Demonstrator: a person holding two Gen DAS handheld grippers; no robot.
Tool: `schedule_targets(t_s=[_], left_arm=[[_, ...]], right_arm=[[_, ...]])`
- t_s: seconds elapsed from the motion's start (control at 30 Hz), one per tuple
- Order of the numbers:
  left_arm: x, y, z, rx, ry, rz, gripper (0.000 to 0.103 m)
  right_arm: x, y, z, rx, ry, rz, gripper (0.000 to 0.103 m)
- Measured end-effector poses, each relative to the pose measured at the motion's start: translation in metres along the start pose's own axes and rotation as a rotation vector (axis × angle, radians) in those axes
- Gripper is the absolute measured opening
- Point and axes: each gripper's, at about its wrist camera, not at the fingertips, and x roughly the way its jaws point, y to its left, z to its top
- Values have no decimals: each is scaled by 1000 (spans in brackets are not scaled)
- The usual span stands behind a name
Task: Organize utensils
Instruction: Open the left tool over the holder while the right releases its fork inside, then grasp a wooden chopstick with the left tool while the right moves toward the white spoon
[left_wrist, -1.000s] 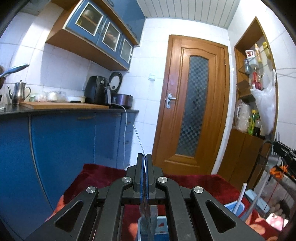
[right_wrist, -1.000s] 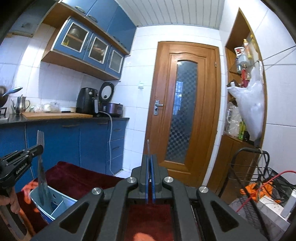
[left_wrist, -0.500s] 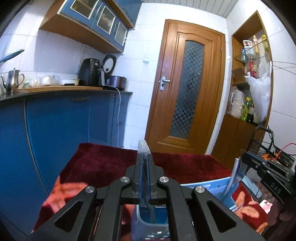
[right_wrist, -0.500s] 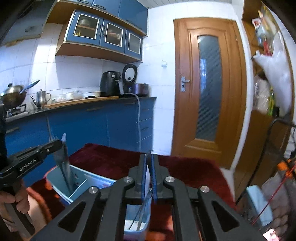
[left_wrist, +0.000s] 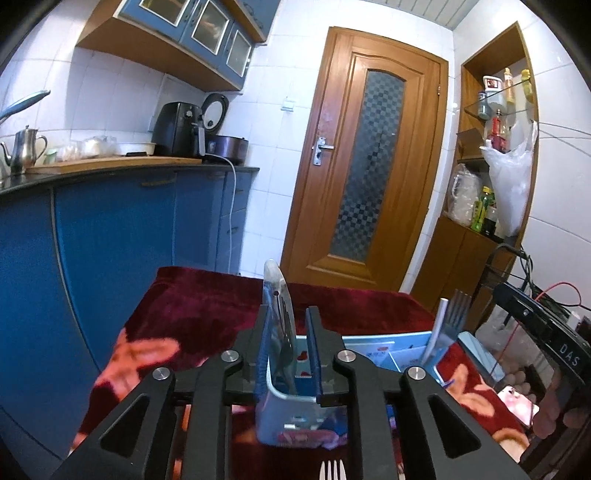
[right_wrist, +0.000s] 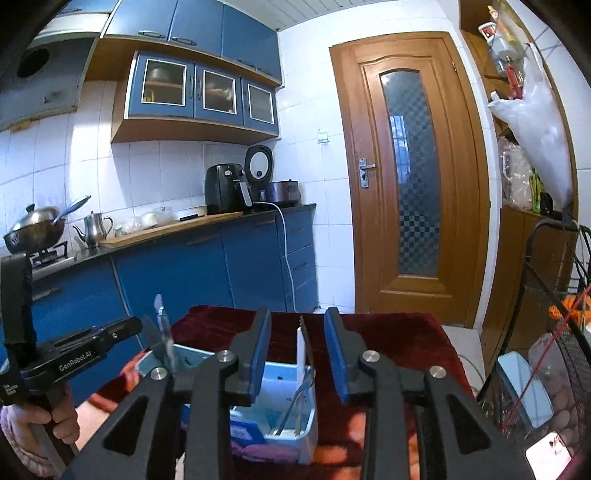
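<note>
A light blue divided utensil holder (left_wrist: 295, 406) stands on a dark red cloth (left_wrist: 207, 295). My left gripper (left_wrist: 288, 321) is open, its fingers either side of a clear plastic utensil (left_wrist: 279, 295) standing in the holder's left compartment. My right gripper (right_wrist: 298, 332) is open around a white-handled fork (right_wrist: 301, 347) standing upright in the holder's right compartment (right_wrist: 291, 417). That fork also shows in the left wrist view (left_wrist: 456, 317). The left gripper shows in the right wrist view (right_wrist: 110, 339). A white fork's tines (left_wrist: 332, 470) show at the bottom edge.
Blue kitchen cabinets (left_wrist: 110, 229) run along the left. A wooden door (left_wrist: 362, 173) stands behind the table. A wire basket (right_wrist: 554, 317) and a phone (left_wrist: 517, 406) lie to the right. The cloth's far edge is just beyond the holder.
Both grippers have lowered to the holder and opened. The utensils they held now stand in the holder's compartments.
</note>
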Motion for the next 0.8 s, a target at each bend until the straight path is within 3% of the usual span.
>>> schedule_targets(t_s=[0.3,0.8], left_arm=[[-27,-2,-9,2,91,11,21],[-58,-5,-50,27,261,19,21]], right_arm=[[-29,6,-11,51,64,16,33],[-63,20,-54,121,198,30,33]])
